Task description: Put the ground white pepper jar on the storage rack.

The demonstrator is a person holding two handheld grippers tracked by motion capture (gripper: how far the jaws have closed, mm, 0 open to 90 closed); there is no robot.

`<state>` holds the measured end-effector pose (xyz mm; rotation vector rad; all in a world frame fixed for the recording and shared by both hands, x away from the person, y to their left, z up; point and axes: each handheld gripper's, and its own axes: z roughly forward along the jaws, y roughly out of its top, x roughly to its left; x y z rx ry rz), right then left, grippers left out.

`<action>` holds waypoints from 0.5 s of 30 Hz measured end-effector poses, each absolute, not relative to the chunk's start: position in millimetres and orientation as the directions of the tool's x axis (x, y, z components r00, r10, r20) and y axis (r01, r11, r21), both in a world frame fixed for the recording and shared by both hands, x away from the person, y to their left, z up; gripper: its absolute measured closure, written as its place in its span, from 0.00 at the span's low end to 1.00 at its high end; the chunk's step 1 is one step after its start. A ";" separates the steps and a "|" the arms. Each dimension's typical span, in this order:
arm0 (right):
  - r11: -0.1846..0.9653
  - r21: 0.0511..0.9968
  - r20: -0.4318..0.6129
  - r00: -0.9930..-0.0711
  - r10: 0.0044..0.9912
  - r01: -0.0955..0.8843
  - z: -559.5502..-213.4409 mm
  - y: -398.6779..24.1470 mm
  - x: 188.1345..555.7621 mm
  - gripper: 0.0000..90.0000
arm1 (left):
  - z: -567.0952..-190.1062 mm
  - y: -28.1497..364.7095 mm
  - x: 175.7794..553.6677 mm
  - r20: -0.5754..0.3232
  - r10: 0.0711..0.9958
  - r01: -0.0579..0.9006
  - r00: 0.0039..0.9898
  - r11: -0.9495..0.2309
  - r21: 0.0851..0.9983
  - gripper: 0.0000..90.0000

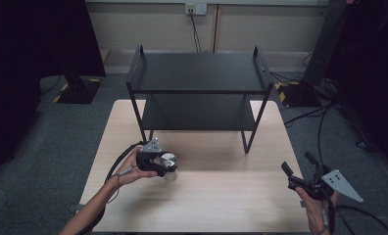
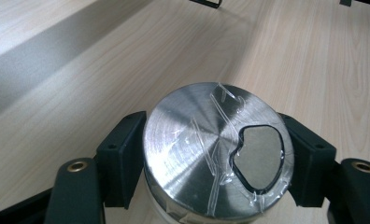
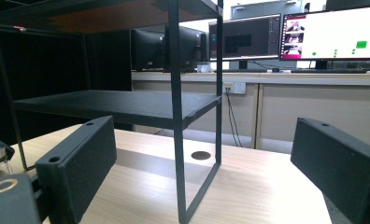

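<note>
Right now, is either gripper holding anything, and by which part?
The left gripper is shut on the jar, its jaws pressing opposite sides just under the metal lid. The right gripper is open, holding nothing.

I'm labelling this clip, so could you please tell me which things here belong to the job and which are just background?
In the job: metal-lidded jar, left gripper clamped on it, black two-tier shelf, probably its destination.

Just about: monitors, wall socket, floor cables, idle right gripper.

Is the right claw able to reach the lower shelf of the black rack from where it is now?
Probably yes. The right claw is open and holds nothing, and the lower shelf lies ahead with only bare table between; one thin rack leg stands nearby.
</note>
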<state>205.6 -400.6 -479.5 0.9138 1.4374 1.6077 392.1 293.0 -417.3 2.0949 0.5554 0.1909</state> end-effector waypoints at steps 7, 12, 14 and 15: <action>-0.058 0.995 0.015 -0.440 0.898 -0.083 -479.4 -400.2 205.7 0.07 | -416.1 290.9 389.3 -0.062 0.470 0.308 0.880 -0.468 0.828 0.37; -0.055 0.995 0.013 -0.439 0.898 -0.083 -479.6 -400.3 205.9 0.07 | -413.4 291.5 390.4 -0.077 0.479 0.327 0.874 -0.465 0.823 0.37; -0.057 0.995 0.016 -0.438 0.899 -0.082 -479.8 -400.4 205.9 0.06 | -411.8 291.7 389.1 -0.073 0.485 0.326 0.872 -0.462 0.825 0.37; -0.056 0.995 0.014 -0.437 0.899 -0.082 -479.8 -400.3 205.9 0.06 | -410.2 291.6 389.1 -0.071 0.483 0.325 0.872 -0.466 0.823 0.37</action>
